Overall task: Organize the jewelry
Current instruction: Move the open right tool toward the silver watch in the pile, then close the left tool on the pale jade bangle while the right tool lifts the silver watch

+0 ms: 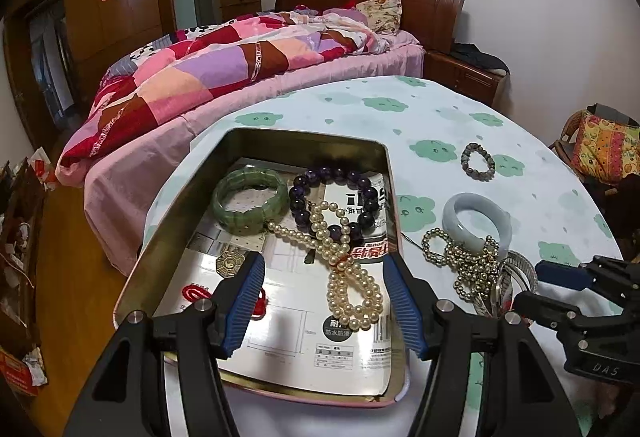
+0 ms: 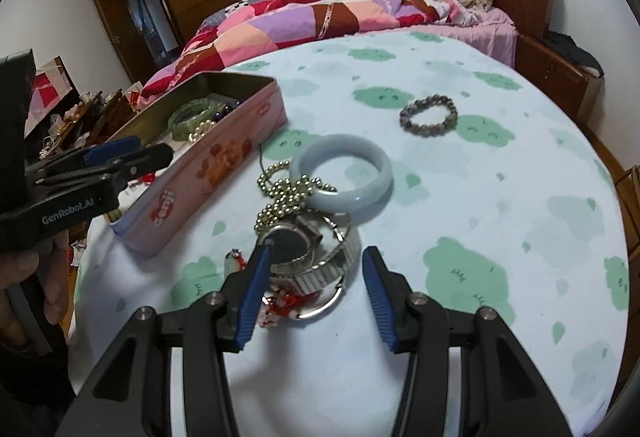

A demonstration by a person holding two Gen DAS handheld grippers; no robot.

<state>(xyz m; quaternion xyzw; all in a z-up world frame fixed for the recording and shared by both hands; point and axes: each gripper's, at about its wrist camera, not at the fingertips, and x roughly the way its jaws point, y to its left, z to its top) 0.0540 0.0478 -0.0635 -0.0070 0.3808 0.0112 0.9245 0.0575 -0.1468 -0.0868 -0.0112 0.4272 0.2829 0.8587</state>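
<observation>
A round tabletop (image 2: 460, 173) under a pale cloth printed with green clouds carries everything. At its left side lies an open rectangular pink metal tin (image 1: 168, 233), holding a green stone bangle (image 1: 249, 202), a dark purple bead bracelet (image 1: 335, 202) and a long cream pearl necklace (image 1: 349, 277). The left tongs (image 1: 322, 301) hang open and empty above the tin's near half, the pearl loops lying between their blue pads below. Right of the tin sits a heap: a pale blue-white jade bangle (image 2: 342, 173) leaning on a tangled gold bead chain (image 2: 282, 199), and nearer, a silver metal-band wristwatch (image 2: 308, 257). The right tongs (image 2: 312, 283) stand open over the watch, gripping nothing; the watch lies between the pads, its case just beside the left one. A small grey-brown bead bracelet (image 2: 429, 114) lies apart, farther back.
</observation>
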